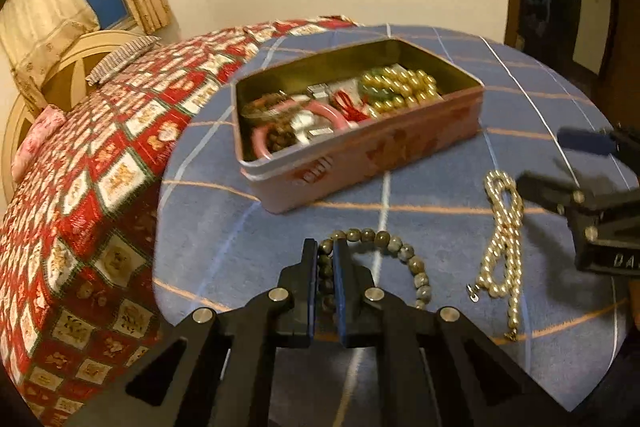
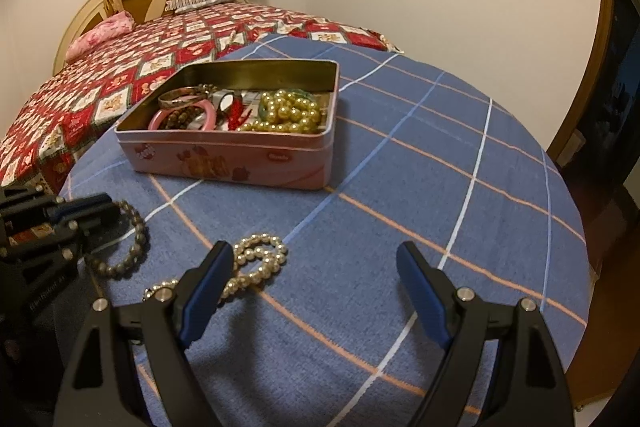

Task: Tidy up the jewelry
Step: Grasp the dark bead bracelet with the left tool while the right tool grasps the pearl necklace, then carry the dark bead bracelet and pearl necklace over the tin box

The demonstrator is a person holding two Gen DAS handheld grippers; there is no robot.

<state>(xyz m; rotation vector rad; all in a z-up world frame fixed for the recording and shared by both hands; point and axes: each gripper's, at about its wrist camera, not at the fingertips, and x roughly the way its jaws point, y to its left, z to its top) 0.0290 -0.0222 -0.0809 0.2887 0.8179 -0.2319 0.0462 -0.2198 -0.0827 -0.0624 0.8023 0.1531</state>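
My left gripper [image 1: 325, 247] is shut on a grey-green bead bracelet [image 1: 400, 249], which hangs from its fingers just over the blue checked tablecloth [image 1: 440, 155]; the bracelet also shows in the right wrist view [image 2: 134, 243]. A pearl necklace [image 1: 502, 239] lies on the cloth to the right, also in the right wrist view [image 2: 256, 263]. My right gripper [image 2: 314, 259] is open and empty, its left finger just over the necklace. An open pink tin [image 1: 380, 155] behind holds bangles, beads and other jewelry; it also shows in the right wrist view [image 2: 224, 159].
The round table stands beside a bed with a red patterned quilt [image 1: 80, 187]. The left gripper [image 2: 100, 213] shows at the left edge of the right wrist view. The right gripper [image 1: 560, 163] shows at the right edge of the left wrist view.
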